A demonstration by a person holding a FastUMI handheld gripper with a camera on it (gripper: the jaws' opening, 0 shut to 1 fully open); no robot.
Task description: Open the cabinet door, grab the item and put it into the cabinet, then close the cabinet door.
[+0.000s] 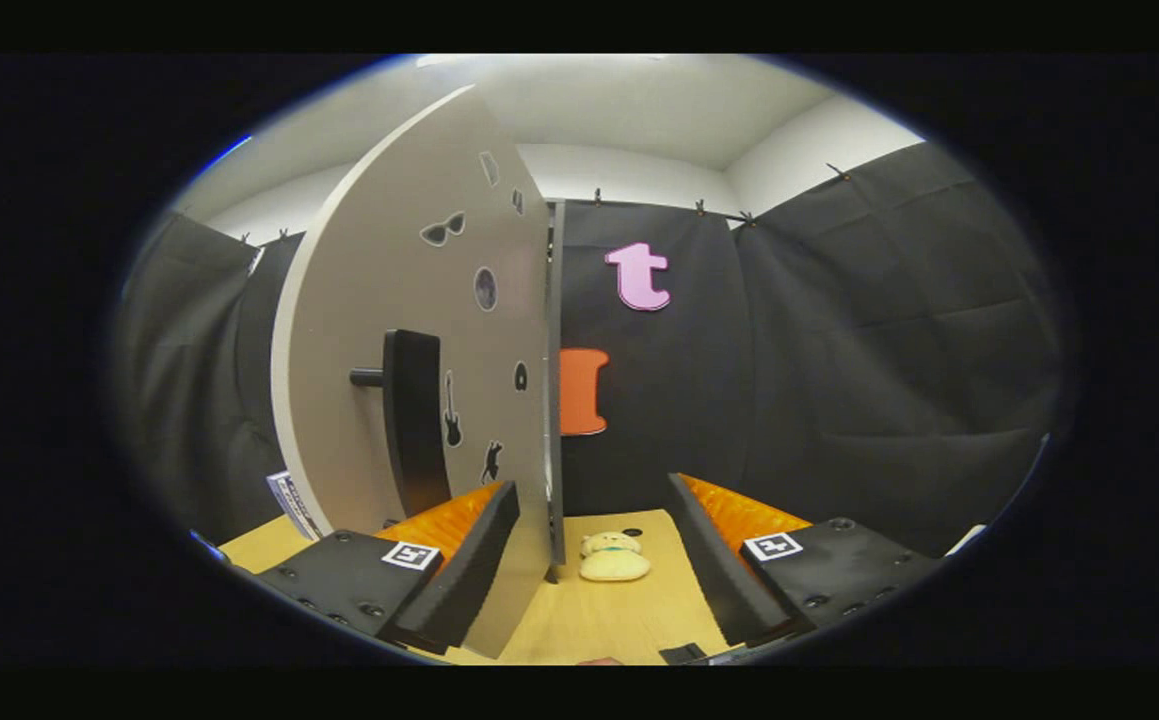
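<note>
Cabinet door first, since it's the biggest thing around: a pale grey flat panel [409, 300] dotted with small dark stickers is seen swung out towards the gripper, with a chunky black handle [411, 420] on a short peg. Its free edge sits just beside the left finger, maybe touching, hard to call. The cabinet's thin grey side edge [556, 380] is seen right behind the door. Everything is carried on a light wooden bench [639, 610].

Gripper [594, 545] is held wide open, nothing gripped. The item, a small cream-coloured plush toy [614, 557], is lying on the bench just ahead of the fingers and roughly between them, close to the foot of the cabinet's edge.

Door-opening looks done, so grabbing is judged to be the step in hand. To do it well, the gripper should be lowered and pushed straight forward until the toy is centred, and the left finger kept off the door so it isn't knocked shut. Soft plush squashes, so a firm squeeze is probably needed.
</note>
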